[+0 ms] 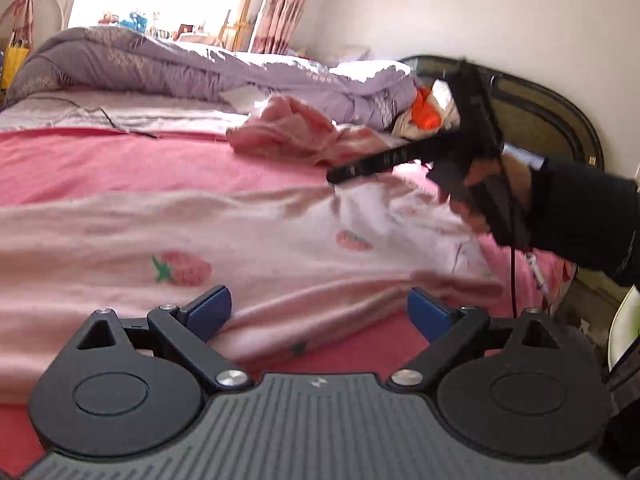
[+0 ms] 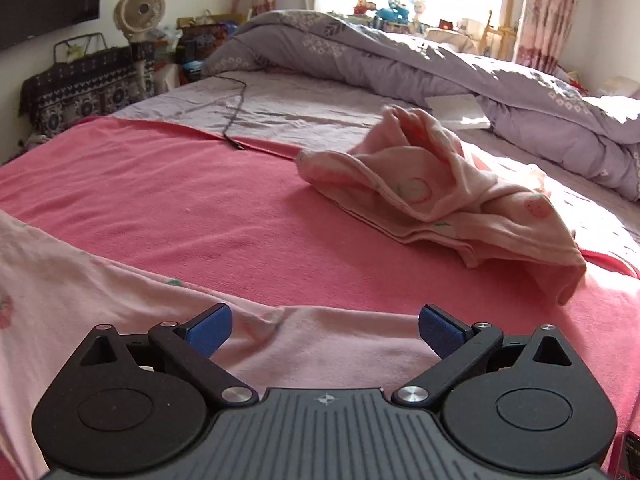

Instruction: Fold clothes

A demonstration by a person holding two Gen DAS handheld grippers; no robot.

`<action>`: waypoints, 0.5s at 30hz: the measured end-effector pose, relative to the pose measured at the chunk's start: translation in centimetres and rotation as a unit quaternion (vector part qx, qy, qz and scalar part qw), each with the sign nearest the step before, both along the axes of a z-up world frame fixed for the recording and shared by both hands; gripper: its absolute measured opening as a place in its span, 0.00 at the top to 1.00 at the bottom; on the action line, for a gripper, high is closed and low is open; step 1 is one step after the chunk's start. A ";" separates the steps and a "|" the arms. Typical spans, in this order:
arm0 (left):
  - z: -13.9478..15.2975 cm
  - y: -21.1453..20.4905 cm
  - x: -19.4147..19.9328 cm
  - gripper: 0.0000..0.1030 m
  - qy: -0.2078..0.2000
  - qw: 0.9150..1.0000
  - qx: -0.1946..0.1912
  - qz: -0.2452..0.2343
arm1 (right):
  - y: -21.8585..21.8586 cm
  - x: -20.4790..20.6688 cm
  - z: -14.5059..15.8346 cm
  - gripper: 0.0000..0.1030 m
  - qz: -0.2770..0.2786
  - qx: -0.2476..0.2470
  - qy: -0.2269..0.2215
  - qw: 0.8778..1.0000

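Pale pink garment (image 1: 248, 240): lying spread out flat on the pink sheet (image 2: 200, 216), printed with strawberries, its near edge reaching under both tongs.
Crumpled pink garment (image 2: 444, 196): sitting bunched in a heap farther up the bed, well apart from the flat one, with the same strawberry print.
Left tongs (image 1: 319, 312): hovering over the near edge of the flat garment, blue pads (image 1: 210, 308) standing wide apart and gripping nothing.
Right tongs (image 2: 325, 330): hanging over the flat garment's far hem, pads spread apart, nothing between them; in the left view they are showing blurred, held in a dark-sleeved hand (image 1: 476, 200).
Lilac duvet (image 2: 400, 52): lying rumpled across the far side of the bed.
Black cable (image 2: 236, 112): trailing over the grey sheet to the pink sheet's edge.
Fan (image 2: 139, 12): standing by the far wall.
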State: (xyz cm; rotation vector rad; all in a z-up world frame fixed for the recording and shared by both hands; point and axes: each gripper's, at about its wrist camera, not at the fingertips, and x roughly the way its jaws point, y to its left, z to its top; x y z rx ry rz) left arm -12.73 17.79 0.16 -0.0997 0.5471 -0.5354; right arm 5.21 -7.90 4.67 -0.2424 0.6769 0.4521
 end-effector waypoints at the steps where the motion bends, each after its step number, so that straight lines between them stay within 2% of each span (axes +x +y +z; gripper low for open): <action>1: -0.5 -0.3 -1.0 0.07 -0.022 1.000 0.019 0.002 | 1.3 -0.6 0.4 0.02 0.019 -0.008 -0.004 1.000; 3: -0.9 -1.1 -1.7 0.07 -0.035 0.998 0.047 0.006 | 4.6 -1.5 0.6 0.01 0.061 -0.033 -0.007 0.998; 5: -0.9 -1.3 -1.5 0.07 -0.033 0.999 0.041 0.009 | 8.1 -1.8 -0.3 0.00 0.097 -0.060 -0.002 0.994; 7: -0.9 -1.4 -1.2 0.07 -0.033 0.999 0.033 0.010 | 10.9 -1.0 -2.4 0.00 0.098 -0.085 -0.001 0.991; 9: -1.0 -1.2 -1.5 0.07 -0.037 0.999 0.030 0.008 | 11.6 0.8 -3.3 0.00 0.076 -0.051 0.005 0.996; 12: -1.1 -1.1 -1.9 0.07 -0.044 0.999 0.025 0.007 | 10.7 2.6 -2.5 0.03 0.009 0.002 0.014 1.000; 13: -1.1 -1.0 -2.0 0.06 -0.047 0.999 0.023 0.006 | 10.4 2.7 -2.2 0.03 -0.001 0.005 0.010 1.000; 15: -1.2 -0.7 -2.2 0.06 -0.052 0.999 0.015 0.005 | 10.0 1.6 -1.3 0.03 0.030 0.009 0.011 0.999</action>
